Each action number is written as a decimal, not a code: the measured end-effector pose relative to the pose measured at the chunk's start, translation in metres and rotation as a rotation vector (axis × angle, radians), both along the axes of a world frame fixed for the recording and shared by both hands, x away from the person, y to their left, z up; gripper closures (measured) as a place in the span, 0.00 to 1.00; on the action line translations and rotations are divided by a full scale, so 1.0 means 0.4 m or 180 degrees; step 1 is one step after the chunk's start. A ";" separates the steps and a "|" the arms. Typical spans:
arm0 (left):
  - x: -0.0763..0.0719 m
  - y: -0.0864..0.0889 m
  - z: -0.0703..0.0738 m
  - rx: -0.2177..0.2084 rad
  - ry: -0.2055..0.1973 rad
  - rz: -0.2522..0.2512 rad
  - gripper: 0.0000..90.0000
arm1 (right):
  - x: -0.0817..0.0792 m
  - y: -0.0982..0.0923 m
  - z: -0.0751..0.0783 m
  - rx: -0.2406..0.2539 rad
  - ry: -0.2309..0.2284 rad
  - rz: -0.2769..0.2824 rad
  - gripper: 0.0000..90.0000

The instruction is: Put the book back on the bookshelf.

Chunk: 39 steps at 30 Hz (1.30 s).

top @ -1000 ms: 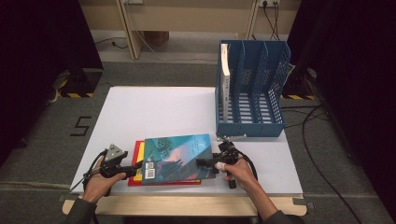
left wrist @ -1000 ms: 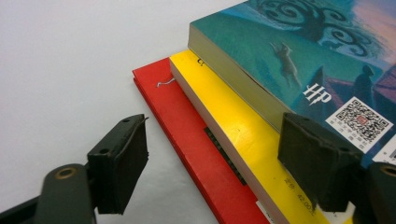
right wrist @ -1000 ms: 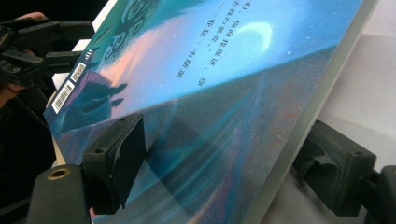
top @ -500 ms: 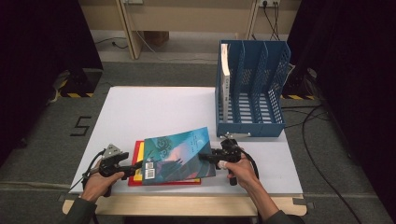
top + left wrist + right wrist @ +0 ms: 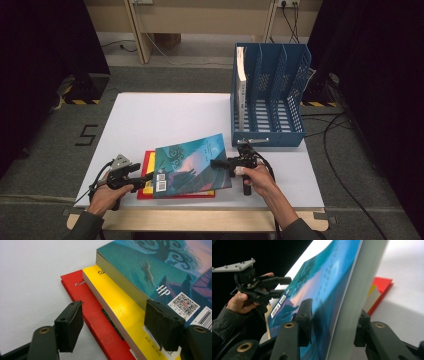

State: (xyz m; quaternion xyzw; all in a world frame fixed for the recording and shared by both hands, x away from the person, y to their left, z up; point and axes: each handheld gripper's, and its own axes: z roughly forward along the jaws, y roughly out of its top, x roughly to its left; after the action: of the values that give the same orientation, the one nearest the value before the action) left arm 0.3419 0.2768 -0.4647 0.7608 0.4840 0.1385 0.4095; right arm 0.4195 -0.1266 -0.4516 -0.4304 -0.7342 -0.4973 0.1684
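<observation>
A teal picture-cover book (image 5: 190, 162) tops a stack with a yellow book (image 5: 149, 161) and a red book (image 5: 175, 195) under it, near the table's front edge. My right gripper (image 5: 216, 163) is shut on the teal book's (image 5: 322, 285) right edge, which is tilted up; its jaws have just been closing, one pad on the cover and one behind the pages (image 5: 332, 325). My left gripper (image 5: 149, 176) stands open at the stack's left end, its jaws closing further over the yellow book (image 5: 117, 305), red book (image 5: 92, 315) and teal corner (image 5: 150, 267) without pressing them.
A blue slotted file rack (image 5: 270, 100) stands at the back right of the white table (image 5: 165, 115), with a white book (image 5: 242, 85) upright in its leftmost slot. Cables trail on the floor to the right.
The teal book's right edge has lifted off the stack as the right jaws closed on it. The left jaws have narrowed a little; the left hand stayed put.
</observation>
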 end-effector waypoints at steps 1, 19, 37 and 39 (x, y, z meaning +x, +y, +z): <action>0.000 0.000 0.001 0.0015 0.0003 0.0001 0.33 | -0.001 0.004 -0.001 -0.0018 0.0005 -0.0028 0.70; 0.009 0.006 -0.001 0.0108 -0.0050 0.0101 0.17 | 0.021 0.044 0.151 -0.0360 -0.0529 0.0179 0.79; 0.017 0.055 -0.002 -0.0047 0.0023 0.0437 0.17 | 0.052 0.079 0.385 -0.1065 -0.1052 0.0336 0.82; 0.019 0.066 0.000 -0.0024 -0.0019 0.0583 0.17 | 0.049 0.082 0.404 -0.1165 -0.1092 0.0370 0.82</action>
State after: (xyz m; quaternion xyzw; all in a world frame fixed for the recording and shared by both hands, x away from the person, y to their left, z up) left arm 0.3495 0.3032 -0.4647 0.7114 0.5509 0.1758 0.3994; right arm 0.4392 -0.0938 -0.2899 -0.3201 -0.8534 -0.4113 -0.0109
